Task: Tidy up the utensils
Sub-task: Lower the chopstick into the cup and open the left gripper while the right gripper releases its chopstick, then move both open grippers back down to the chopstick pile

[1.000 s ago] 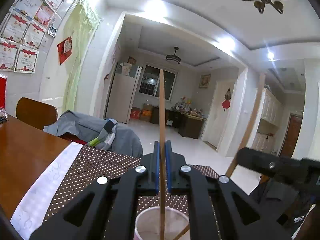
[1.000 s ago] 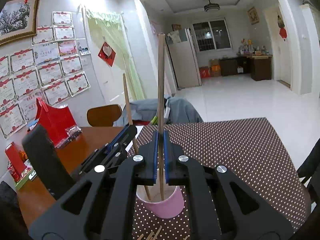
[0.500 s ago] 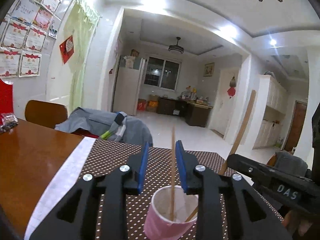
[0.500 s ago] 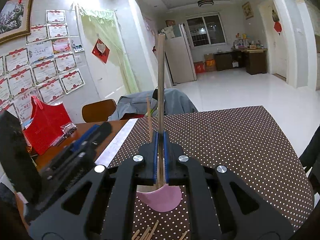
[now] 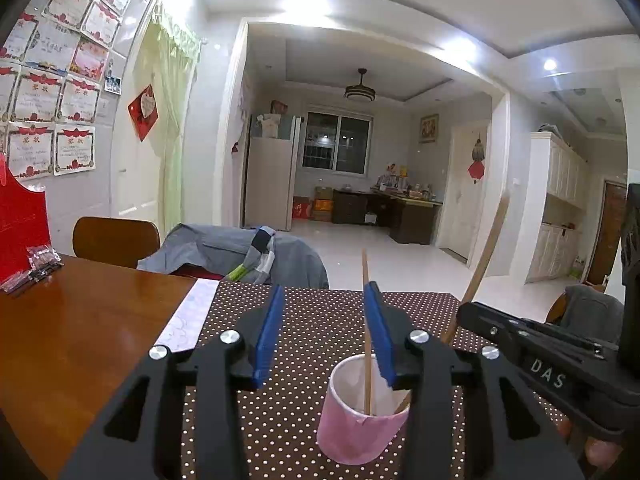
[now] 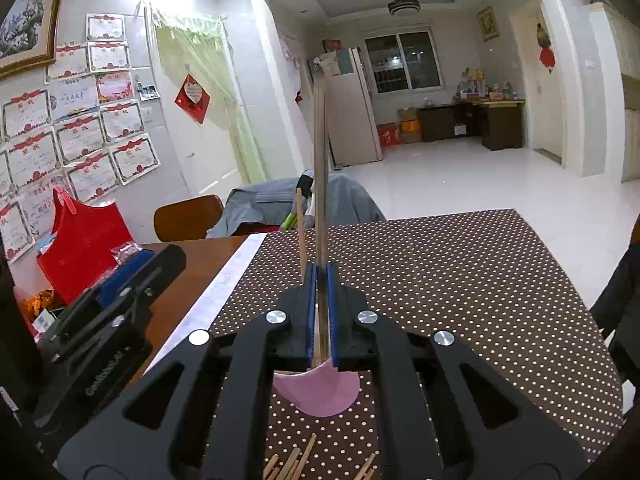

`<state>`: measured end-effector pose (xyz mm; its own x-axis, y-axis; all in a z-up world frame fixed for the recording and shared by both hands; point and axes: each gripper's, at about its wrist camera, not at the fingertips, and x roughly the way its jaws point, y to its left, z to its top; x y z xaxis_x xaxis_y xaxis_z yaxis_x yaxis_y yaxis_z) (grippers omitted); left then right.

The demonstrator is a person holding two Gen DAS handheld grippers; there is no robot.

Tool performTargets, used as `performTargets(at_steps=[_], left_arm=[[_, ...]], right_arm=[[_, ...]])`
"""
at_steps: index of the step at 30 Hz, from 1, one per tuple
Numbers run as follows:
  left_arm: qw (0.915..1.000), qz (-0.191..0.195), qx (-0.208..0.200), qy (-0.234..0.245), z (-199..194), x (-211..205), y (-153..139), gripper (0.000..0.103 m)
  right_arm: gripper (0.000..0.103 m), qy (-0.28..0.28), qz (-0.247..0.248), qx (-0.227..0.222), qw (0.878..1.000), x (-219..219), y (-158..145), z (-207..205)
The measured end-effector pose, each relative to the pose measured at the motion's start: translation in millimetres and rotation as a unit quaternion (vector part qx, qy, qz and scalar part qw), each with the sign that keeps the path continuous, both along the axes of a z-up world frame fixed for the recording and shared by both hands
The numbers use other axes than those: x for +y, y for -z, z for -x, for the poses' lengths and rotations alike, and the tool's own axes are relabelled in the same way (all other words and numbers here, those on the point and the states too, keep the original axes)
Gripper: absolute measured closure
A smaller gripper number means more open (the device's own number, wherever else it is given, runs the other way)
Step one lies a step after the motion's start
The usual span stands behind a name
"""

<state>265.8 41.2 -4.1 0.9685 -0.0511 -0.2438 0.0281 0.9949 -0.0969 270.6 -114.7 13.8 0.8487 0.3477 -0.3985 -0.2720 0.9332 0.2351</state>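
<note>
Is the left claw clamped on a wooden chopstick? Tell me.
No, the left claw is open, its blue pads apart, and the thin wooden chopstick stands free in the pink paper cup.

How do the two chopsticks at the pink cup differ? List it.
The free chopstick stands loose in the pink cup; the gripped chopstick is clamped by the right gripper. The free one shows less above the rim. Both are wooden, ends in the cup.

Red bag (image 6: 82, 246) on wooden table (image 5: 76, 332), grey jacket (image 5: 224, 250) over chair behind.
</note>
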Motion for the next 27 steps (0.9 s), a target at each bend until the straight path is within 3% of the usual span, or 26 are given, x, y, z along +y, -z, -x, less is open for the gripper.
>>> performTargets(at_steps=[6, 10, 20, 23, 27], left_arm=[[1.0, 0.006, 0.006, -0.003, 12.0, 7.6, -4.0, 0.06], [0.9999, 0.002, 0.01, -0.006, 24.7, 10.3, -8.1, 0.06], [0.9984, -0.002, 0.056, 0.002, 63.8, 17.1, -1.8, 0.06], [0.9958, -0.006, 0.091, 0.01, 73.3, 18.0, 6.1, 0.06], [0.9846, -0.026, 0.169, 0.037, 78.2, 12.6, 26.0, 0.06]], right_arm=[[0.092, 0.008, 0.011, 0.0, 1.0, -2.1, -5.2, 9.3], [0.079, 0.016, 0.012, -0.002, 1.0, -8.8, -10.5, 22.0], [0.079, 0.026, 0.016, 0.017, 0.999, -27.3, -8.8, 67.7], [0.079, 0.026, 0.017, 0.034, 0.999, -32.3, 1.3, 82.1], [0.078, 0.024, 0.022, 0.067, 0.997, -36.4, 19.0, 96.1]])
